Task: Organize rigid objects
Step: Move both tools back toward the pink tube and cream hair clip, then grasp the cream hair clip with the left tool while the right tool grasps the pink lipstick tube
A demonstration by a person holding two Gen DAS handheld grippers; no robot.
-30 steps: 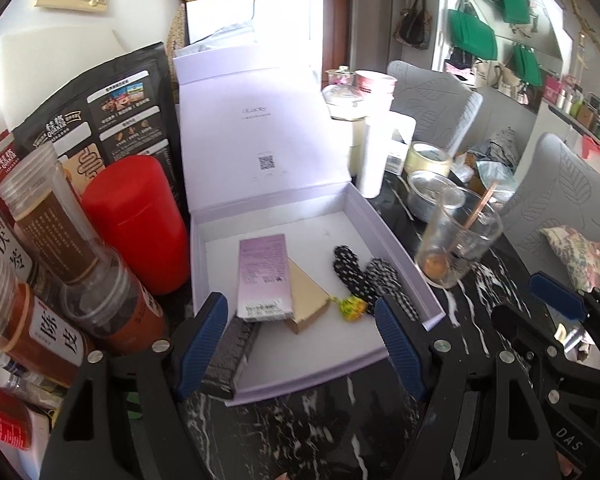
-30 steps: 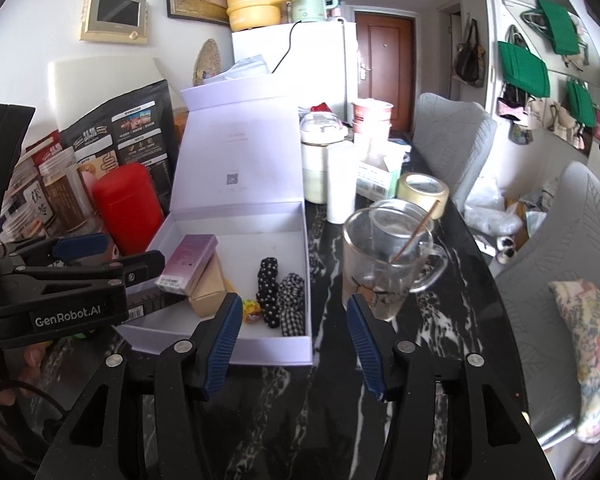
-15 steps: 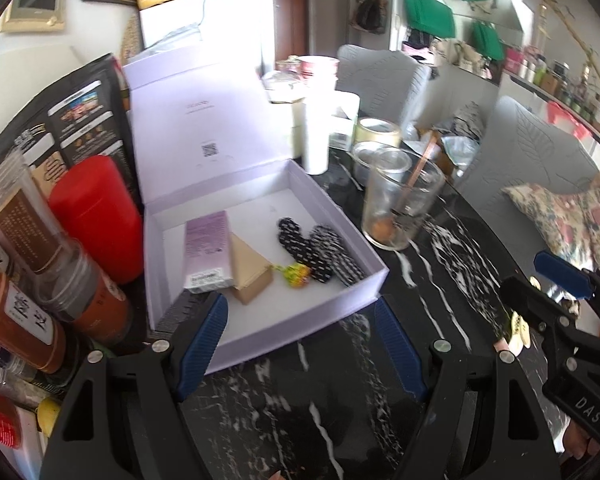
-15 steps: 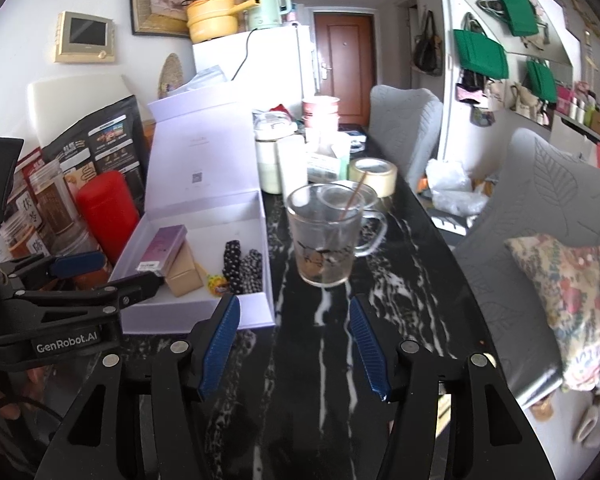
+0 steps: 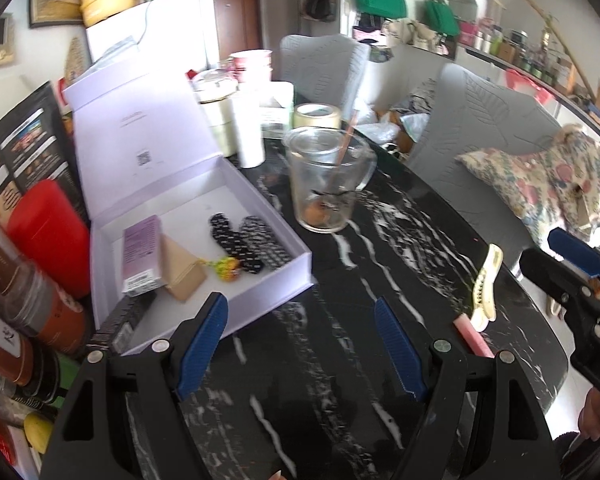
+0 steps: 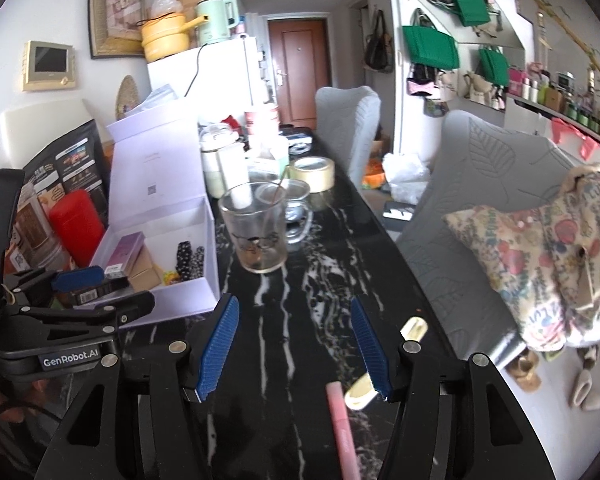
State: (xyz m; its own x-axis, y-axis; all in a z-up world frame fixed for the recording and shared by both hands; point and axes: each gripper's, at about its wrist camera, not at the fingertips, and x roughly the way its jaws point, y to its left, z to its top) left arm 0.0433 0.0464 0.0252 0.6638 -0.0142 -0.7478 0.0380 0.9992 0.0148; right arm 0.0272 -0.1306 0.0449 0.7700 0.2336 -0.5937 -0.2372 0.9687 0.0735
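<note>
Where visible, left claw [image 6: 84, 292] reads "GenRobot.AI".

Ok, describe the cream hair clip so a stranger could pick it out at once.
Start at the black marble table and go to its near right edge, well away from the lilac box. The cream hair clip lies flat there, toothed and curved, beside a pink tube, which is straight and smooth.
</note>
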